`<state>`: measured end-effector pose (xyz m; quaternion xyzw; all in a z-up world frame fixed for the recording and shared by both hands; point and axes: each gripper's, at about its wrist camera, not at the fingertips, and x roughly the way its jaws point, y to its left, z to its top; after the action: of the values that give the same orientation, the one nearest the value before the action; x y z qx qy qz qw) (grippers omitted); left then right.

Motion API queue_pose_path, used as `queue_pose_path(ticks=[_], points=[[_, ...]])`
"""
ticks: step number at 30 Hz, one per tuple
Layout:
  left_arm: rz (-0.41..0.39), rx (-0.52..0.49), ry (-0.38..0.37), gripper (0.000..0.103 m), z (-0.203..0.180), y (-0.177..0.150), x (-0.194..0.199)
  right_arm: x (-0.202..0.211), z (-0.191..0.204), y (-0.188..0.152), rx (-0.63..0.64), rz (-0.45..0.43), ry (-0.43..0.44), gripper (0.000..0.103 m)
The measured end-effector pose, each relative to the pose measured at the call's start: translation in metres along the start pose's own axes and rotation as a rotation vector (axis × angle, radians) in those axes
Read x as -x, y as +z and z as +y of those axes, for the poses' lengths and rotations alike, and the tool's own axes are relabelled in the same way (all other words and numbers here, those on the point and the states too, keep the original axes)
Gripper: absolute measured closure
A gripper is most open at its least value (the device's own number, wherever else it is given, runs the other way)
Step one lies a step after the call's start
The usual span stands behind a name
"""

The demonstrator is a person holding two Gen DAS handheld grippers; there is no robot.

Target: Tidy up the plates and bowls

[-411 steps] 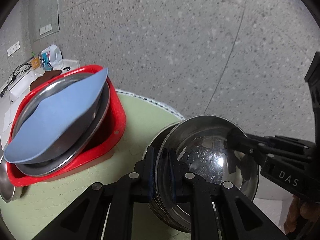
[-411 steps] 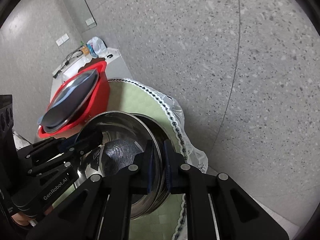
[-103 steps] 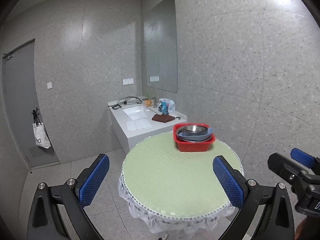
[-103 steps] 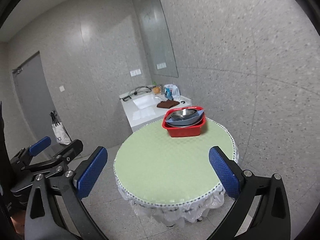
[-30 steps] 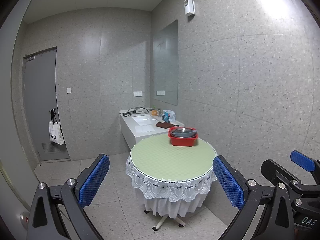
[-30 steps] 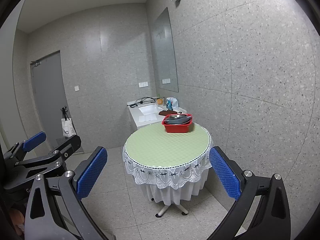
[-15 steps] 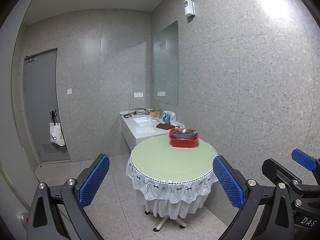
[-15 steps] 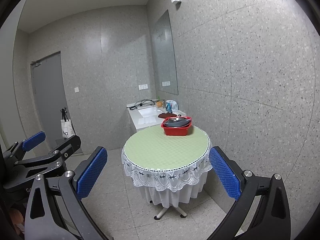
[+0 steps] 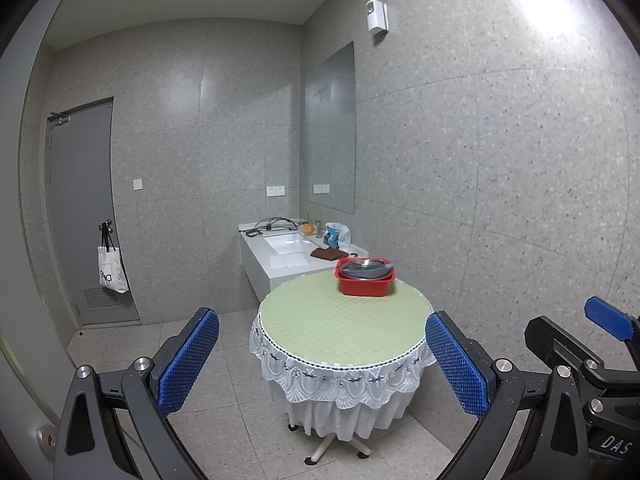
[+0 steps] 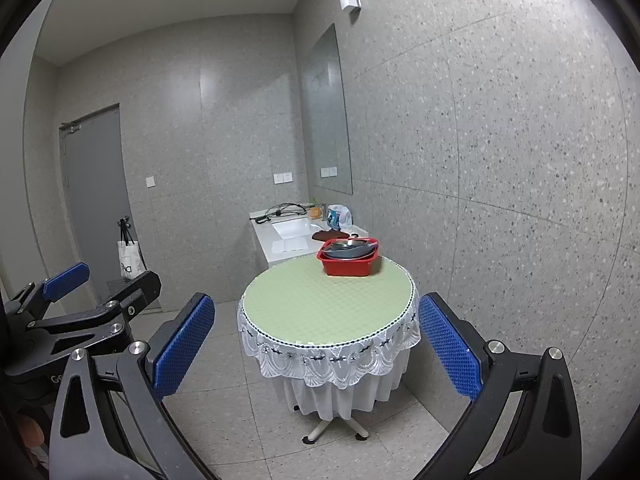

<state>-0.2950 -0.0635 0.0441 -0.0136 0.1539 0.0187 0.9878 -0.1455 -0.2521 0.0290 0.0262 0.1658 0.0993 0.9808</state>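
While both grippers hang well back from the round table [image 9: 344, 328], the red tub [image 9: 365, 286] sits far ahead of them at the table's far edge, on the side toward the sink counter [image 9: 280, 256]. Stacked inside it are the plates and bowls [image 9: 366, 269], nested with a grey-blue piece among the metal ones; nothing else lies on the green cloth. The left gripper [image 9: 322, 364] is spread wide and empty, and the right gripper [image 10: 316, 354] is likewise splayed with nothing between its pads. From either camera the tub lies straight ahead and slightly right of centre, across the whole tabletop, so neither hand looks clearly nearer. By my judgement the sorting looks finished, with the dishes gathered in one container and both tools standing clear.
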Motion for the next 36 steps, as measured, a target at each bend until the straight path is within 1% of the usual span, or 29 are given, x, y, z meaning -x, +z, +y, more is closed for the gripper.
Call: queue_pose_path(ticks=[36], points=[[-0.003, -0.008, 0.006, 0.001, 0.001, -0.002, -0.009, -0.006, -0.012, 0.001, -0.006, 0.006, 0.014, 0.0]])
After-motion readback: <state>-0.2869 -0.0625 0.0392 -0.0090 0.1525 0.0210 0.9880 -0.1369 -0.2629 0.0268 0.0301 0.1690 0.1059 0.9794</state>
